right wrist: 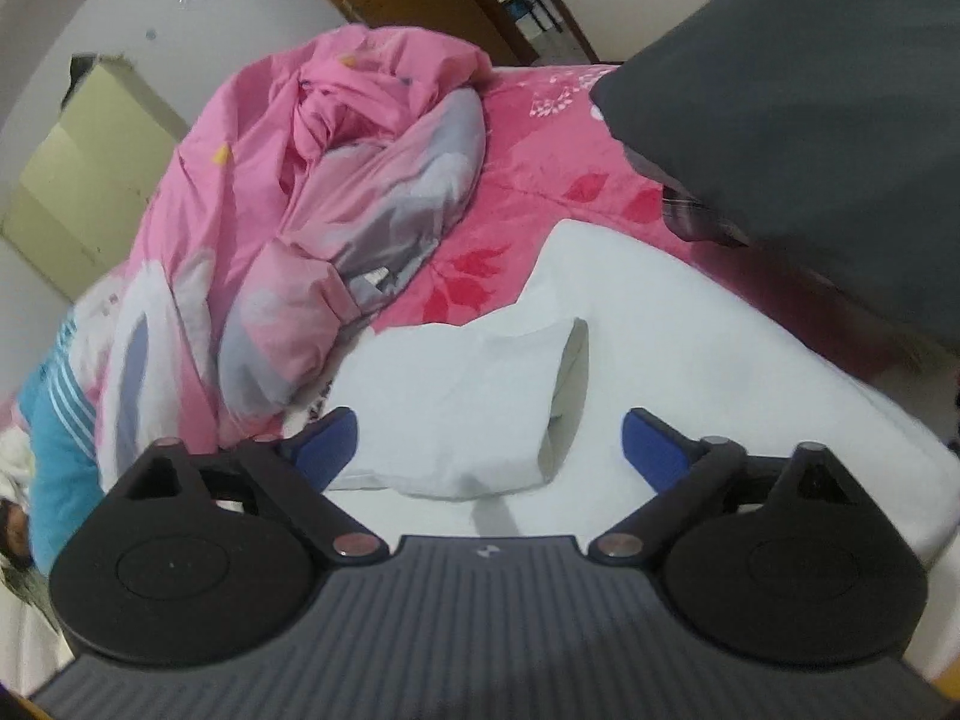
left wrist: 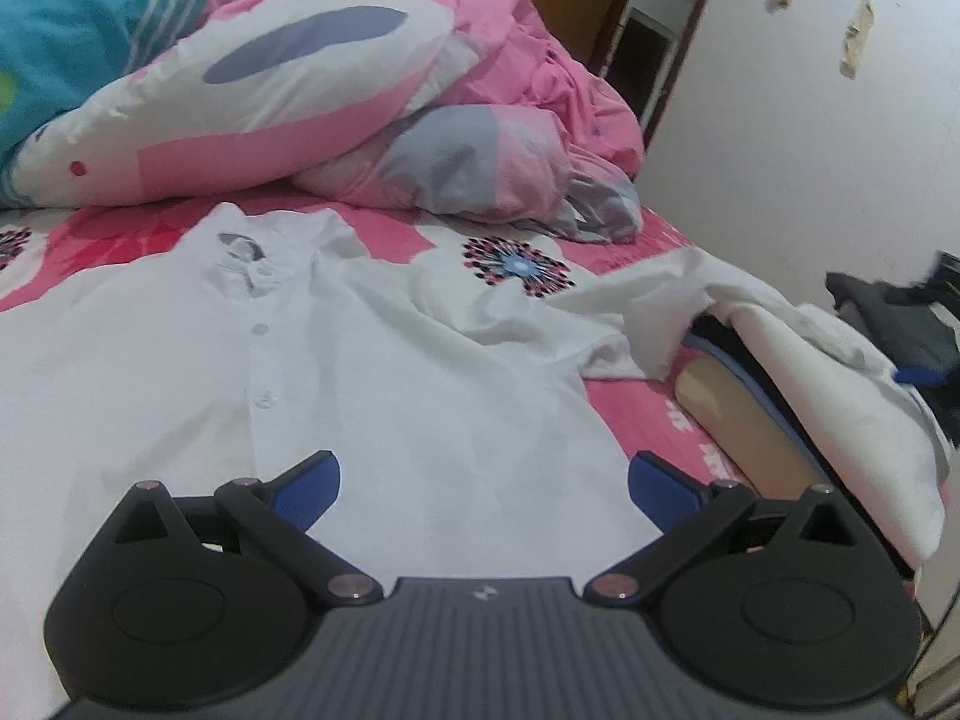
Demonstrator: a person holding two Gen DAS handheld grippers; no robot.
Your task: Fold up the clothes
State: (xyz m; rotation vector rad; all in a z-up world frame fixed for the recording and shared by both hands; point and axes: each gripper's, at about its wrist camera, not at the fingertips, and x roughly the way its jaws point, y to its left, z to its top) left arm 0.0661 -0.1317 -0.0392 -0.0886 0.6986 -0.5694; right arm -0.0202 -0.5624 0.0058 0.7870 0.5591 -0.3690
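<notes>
The left gripper (left wrist: 483, 480) hangs with its jaws wide apart and empty over the lower front of a white shirt (left wrist: 336, 360), which lies spread, buttons up, on the bed (left wrist: 636, 408). The right gripper (right wrist: 489, 450) is also apart, over a sleeve (right wrist: 474, 408) turned inward. The cloth looks light, soft and limp; I would pinch a hem or shoulder seam. A crumpled quilt (left wrist: 336, 102) crowds the far edge, and a second white garment (left wrist: 810, 372) over a book lies at the bed's right edge.

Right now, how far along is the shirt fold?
Done: the white shirt lies spread front-up on the bed sheet, buttons showing, and one sleeve looks folded in. In hand: nothing; left gripper and right gripper are both open above it. Left: the remaining folds.
</notes>
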